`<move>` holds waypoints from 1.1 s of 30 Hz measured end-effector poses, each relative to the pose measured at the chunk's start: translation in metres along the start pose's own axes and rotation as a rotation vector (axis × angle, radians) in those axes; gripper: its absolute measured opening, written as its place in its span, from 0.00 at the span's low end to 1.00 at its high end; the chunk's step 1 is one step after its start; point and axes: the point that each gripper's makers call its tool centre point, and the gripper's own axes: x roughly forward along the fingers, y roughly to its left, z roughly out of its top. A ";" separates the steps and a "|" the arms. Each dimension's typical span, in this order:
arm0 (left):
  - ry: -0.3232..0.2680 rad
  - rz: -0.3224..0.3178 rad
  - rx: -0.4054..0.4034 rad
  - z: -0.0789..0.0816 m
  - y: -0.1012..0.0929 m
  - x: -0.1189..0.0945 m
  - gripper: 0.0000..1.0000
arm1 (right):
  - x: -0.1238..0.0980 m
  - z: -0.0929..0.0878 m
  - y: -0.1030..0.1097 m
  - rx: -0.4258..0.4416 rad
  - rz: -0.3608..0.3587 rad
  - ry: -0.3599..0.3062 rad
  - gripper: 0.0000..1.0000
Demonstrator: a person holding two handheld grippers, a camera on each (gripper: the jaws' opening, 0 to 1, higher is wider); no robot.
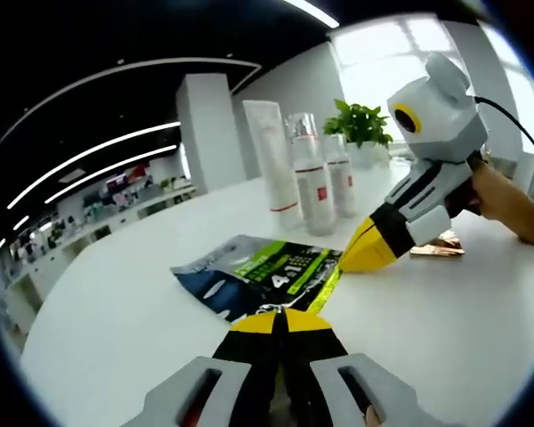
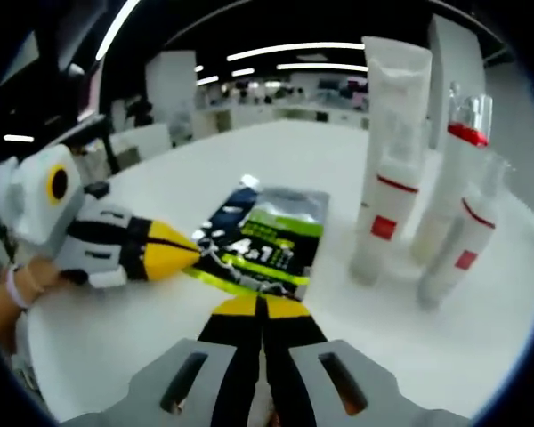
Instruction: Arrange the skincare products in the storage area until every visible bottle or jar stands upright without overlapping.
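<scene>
Skincare products stand grouped on a white table (image 1: 116,311): in the left gripper view, upper centre, a tall white tube (image 1: 271,156), a pump bottle (image 1: 310,173) with a red band, and a smaller bottle (image 1: 341,173), all upright, long axes vertical, close together. Their red labels are too small to read. A flat sachet (image 1: 258,276) lies at centre frame, printed green and dark with large characters "4 1"; other print is illegible. The left gripper (image 1: 282,322), bottom centre, has its yellow-tipped jaws pressed together at the sachet's near edge. The right gripper (image 1: 351,258) enters from the right, jaws together, its tip at the sachet's right edge; a hand (image 1: 507,200) holds it. A copper-coloured wrapper (image 1: 438,247) lies behind it. Bare tabletop spreads at left and lower right. A potted plant (image 1: 360,124) stands behind the bottles.

In the right gripper view the sachet (image 2: 262,240) lies centre, the products right.
</scene>
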 end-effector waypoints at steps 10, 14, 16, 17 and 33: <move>0.003 0.010 0.008 0.004 0.003 0.008 0.01 | 0.002 0.002 -0.008 0.007 -0.023 -0.009 0.00; 0.007 0.014 0.005 0.005 0.005 0.010 0.01 | 0.003 0.002 -0.010 0.007 -0.029 -0.009 0.00; 0.007 0.014 -0.002 0.005 0.006 0.011 0.01 | 0.003 0.003 -0.011 0.008 -0.033 -0.010 0.00; 0.007 0.015 -0.004 0.005 0.006 0.011 0.01 | 0.003 0.003 -0.011 0.008 -0.036 -0.011 0.00; 0.008 0.018 -0.017 0.005 0.009 0.014 0.01 | 0.006 0.005 -0.020 0.008 -0.078 -0.015 0.00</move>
